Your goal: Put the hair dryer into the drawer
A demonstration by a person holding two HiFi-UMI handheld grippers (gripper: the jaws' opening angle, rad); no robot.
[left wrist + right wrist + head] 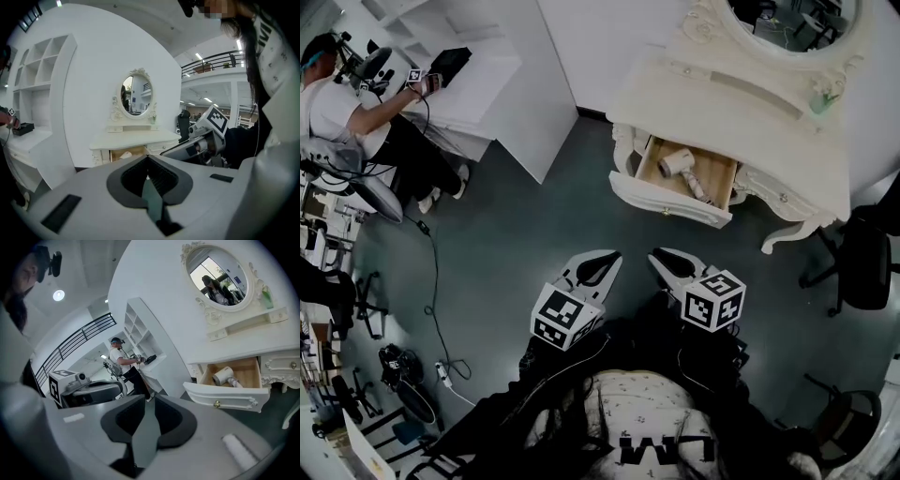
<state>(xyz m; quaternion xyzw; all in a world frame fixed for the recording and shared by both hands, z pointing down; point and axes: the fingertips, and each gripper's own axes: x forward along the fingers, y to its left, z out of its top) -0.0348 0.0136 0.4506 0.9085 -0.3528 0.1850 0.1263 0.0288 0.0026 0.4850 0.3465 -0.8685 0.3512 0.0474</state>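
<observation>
Left hand-held gripper (pixel 613 257), white w/ dark pads, is at lower centre of head view: jaws together, nothing btwn them. Right hand-held gripper (pixel 656 253) is just beside it to the right. Its jaws are all but together, w/ only a sliver of gap in its own view, & it's empty. Both point up-frame twd the furniture, well apart from it, w/ dark floor between.

Pale cream hair dryer (pixel 679 163) lies inside the open wood-lined drawer (pixel 670 202), upper centre-right of head view, barrel twd frame left, handle running down-right. Drawer belongs to the ornate cream dressing table (pixel 741 103) w/ oval mirror (pixel 216 277), upper right.

Step, as I read it: placing looks done, since dryer's in & neither gripper has it. Only shutting the drawer might remain, & the task line doesn't ask for that. It'd call for bringing closed tips up to the drawer front near the small brass knob (pixel 216 404) & pushing straight so it doesn't skew. Check first for cord over the edge; can't tell from here.
</observation>
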